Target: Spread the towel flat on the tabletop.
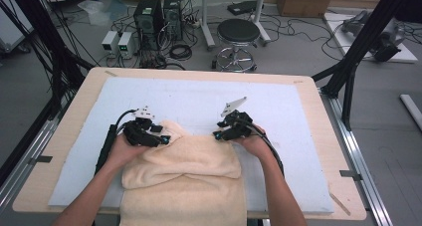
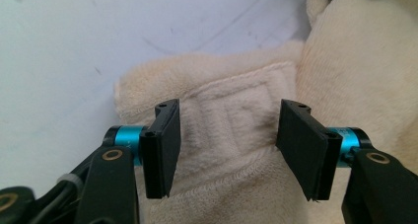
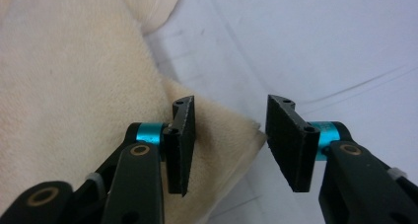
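A cream towel lies folded on the white pad, its near end hanging over the table's front edge. My left gripper is at the towel's far left corner, held in the person's left hand. In the left gripper view its jaws stand open over the towel's patterned border, not clamping it. My right gripper is at the far right corner. In the right gripper view it is open, with the towel corner lying between its fingers.
A white pad covers most of the wooden table. Beyond the table stand a round stool, computer towers and cables on the floor. Black frame posts rise at the right.
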### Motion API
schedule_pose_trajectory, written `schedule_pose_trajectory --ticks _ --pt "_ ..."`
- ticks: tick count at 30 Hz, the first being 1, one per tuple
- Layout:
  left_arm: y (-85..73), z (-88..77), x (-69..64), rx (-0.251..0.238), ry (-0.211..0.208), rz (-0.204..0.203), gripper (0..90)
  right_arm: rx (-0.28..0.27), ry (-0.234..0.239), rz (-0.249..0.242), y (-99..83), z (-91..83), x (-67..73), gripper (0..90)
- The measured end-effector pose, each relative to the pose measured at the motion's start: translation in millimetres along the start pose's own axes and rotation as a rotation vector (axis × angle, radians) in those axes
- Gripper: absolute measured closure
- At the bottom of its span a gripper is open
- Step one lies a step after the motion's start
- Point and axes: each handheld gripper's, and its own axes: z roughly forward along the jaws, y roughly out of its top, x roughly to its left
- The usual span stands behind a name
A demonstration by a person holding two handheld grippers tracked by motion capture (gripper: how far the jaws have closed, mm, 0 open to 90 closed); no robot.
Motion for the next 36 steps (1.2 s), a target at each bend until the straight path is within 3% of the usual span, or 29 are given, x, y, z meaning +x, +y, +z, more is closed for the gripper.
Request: schedule_pose_trajectory --ticks 1,3,6,8,12,15,18,20,23,24,28,29,32,36 --pt "-0.9 1.3 -0.3 0.007 -0.017 0.002 53.4 0.017 0.018 0.010 -2.0 3.2 -0.1 61.0" --pt "-0.6 2.9 -4.1 0.024 -0.019 0.039 68.7 0.002 0.060 0.028 -2.2 0.7 -1.3 78.4" --pt "0.9 -0.2 -9.5 0.012 0.022 0.065 82.6 0.024 0.073 -0.011 -0.6 -7.4 3.8 83.9" --pt "2.0 -6.1 -8.4 -0.013 0.052 0.064 85.3 0.012 0.051 0.002 -1.9 -17.1 6.9 84.3" --pt "7.6 -20.8 -9.8 -0.114 0.119 0.033 86.0 -0.059 -0.018 0.000 -3.9 -47.9 13.4 84.8" --pt "16.7 -37.1 -14.2 -0.237 0.152 -0.004 86.0 -0.131 -0.087 -0.017 -1.3 -75.3 20.5 84.9" --pt "20.7 -51.0 -19.8 -0.271 0.179 0.007 85.9 -0.166 -0.151 -0.046 0.2 -101.1 29.4 84.9" --pt "15.1 -57.8 -22.1 -0.271 0.164 -0.013 86.0 -0.155 -0.182 -0.051 -3.6 -114.2 36.1 84.9" --pt "0.8 -57.1 -27.8 -0.220 0.125 -0.011 85.8 -0.161 -0.169 -0.046 -18.9 -120.6 49.8 84.9" --pt "-5.1 -54.1 -31.4 -0.202 0.117 -0.011 85.8 -0.152 -0.151 -0.046 -25.1 -118.5 54.7 84.8" --pt "-27.7 -34.9 -39.4 -0.046 0.060 -0.005 84.9 -0.064 -0.088 -0.022 -47.2 -93.7 69.7 84.0" --pt "-32.1 -30.9 -40.3 -0.034 0.048 -0.019 84.0 -0.038 -0.063 -0.012 -51.7 -87.0 70.0 83.5" --pt "-36.0 -28.9 -37.8 -0.023 0.013 -0.035 76.7 -0.041 -0.033 0.026 -57.7 -81.5 69.7 77.9" --pt "-28.8 -39.5 -32.0 -0.060 0.031 -0.034 63.8 -0.100 -0.025 0.034 -50.1 -95.0 65.7 70.4"
